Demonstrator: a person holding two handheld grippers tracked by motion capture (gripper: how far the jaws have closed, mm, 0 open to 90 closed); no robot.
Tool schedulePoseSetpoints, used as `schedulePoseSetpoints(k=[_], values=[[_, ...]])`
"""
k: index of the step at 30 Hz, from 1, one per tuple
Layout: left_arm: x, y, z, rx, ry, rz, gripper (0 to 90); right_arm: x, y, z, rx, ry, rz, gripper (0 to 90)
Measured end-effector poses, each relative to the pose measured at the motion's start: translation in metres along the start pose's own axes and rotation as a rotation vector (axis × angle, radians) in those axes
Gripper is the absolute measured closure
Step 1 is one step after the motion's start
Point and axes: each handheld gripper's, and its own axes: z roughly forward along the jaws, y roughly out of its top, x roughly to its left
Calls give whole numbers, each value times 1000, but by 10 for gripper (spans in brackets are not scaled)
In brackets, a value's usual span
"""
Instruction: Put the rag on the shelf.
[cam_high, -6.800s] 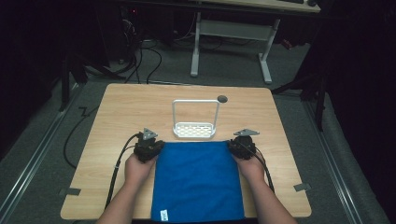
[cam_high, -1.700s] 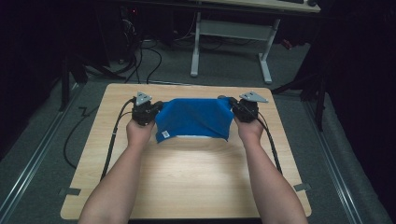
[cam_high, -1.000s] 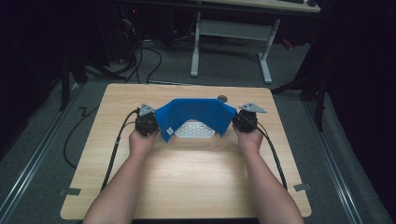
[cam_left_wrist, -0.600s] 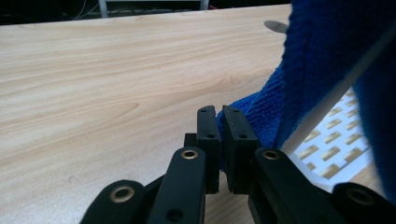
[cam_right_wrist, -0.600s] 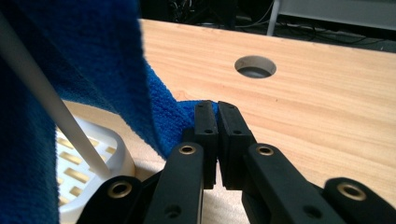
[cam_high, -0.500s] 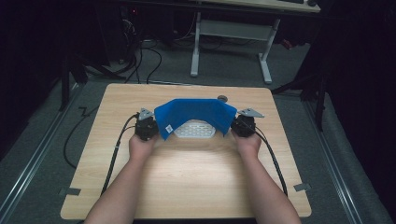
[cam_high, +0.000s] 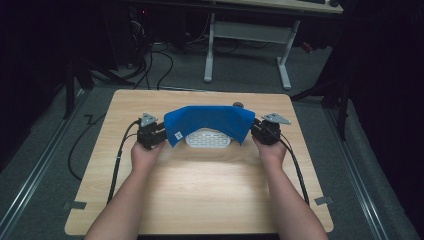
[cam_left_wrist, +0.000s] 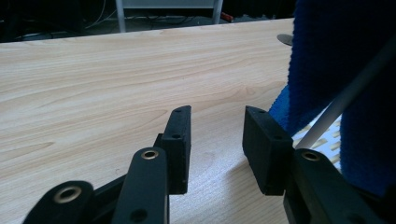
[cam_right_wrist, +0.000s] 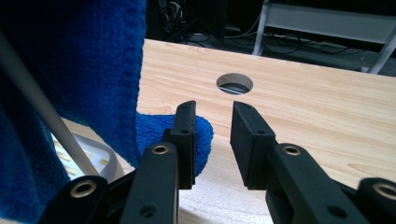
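At the frame's centre the blue terry cloth drapes over the white wire rack; the left gripper and right gripper stand spread, holding nothing. Likely next: drawing both hands clear

Your near half of the surface is bare wood, free to pass. Between your grippers the blue towel hangs over the white rack and blocks the middle. Towel edges sit just beside your left gripper and right gripper. The cable hole lies ahead on the right.
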Motion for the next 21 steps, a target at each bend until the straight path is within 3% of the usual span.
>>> schedulePoseSetpoints(k=[10, 17, 21], values=[[-2, -2, 0, -1, -3, 6, 631, -3, -6, 5, 26, 2, -4, 693], [-3, -1, 0, -11, -4, 11, 636, -4, -18, 15, 75, -12, -9, 682], [-1, 0, -4, -9, 16, 22, 633, -12, -18, 10, 58, -22, 9, 684]])
